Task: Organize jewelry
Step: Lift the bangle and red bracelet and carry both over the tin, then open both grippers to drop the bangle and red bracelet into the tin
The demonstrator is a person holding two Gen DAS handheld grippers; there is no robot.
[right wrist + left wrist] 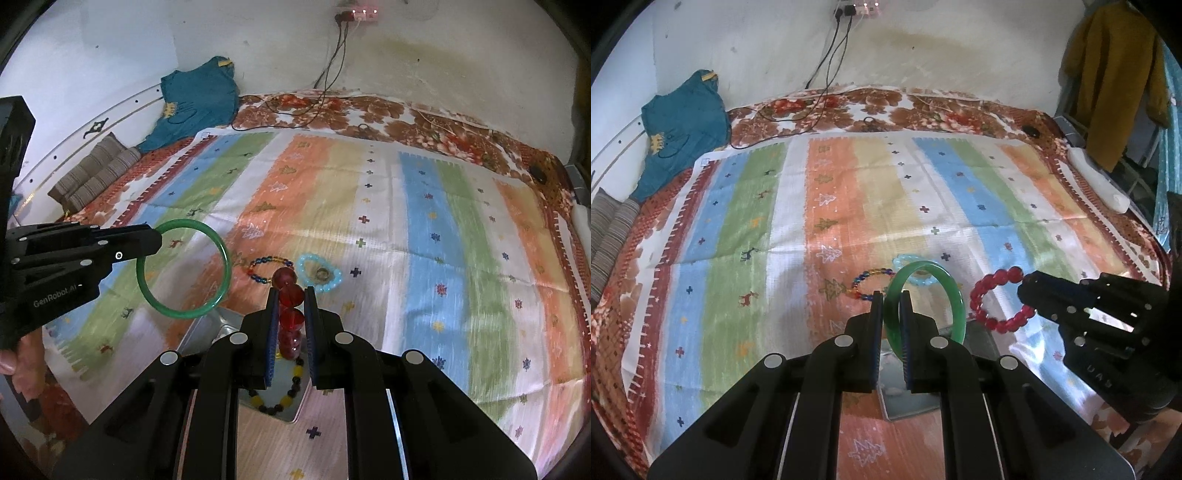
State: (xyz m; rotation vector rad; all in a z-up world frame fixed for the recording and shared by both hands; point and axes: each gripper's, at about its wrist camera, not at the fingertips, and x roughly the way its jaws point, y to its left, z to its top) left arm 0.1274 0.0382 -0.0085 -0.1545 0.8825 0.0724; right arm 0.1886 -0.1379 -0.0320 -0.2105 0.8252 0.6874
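My left gripper is shut on a green bangle and holds it upright above a metal tray; the bangle shows in the right wrist view too. My right gripper is shut on a red bead bracelet, also seen in the left wrist view, held above the tray. A yellow-and-black bead bracelet lies in the tray. A multicolour bead bracelet, a light blue bead bracelet and a ring inside it lie on the striped cloth.
The striped cloth covers a bed with a floral sheet. A teal garment and striped cushions lie at the left. Cables hang from a wall socket. A white object sits at the right edge.
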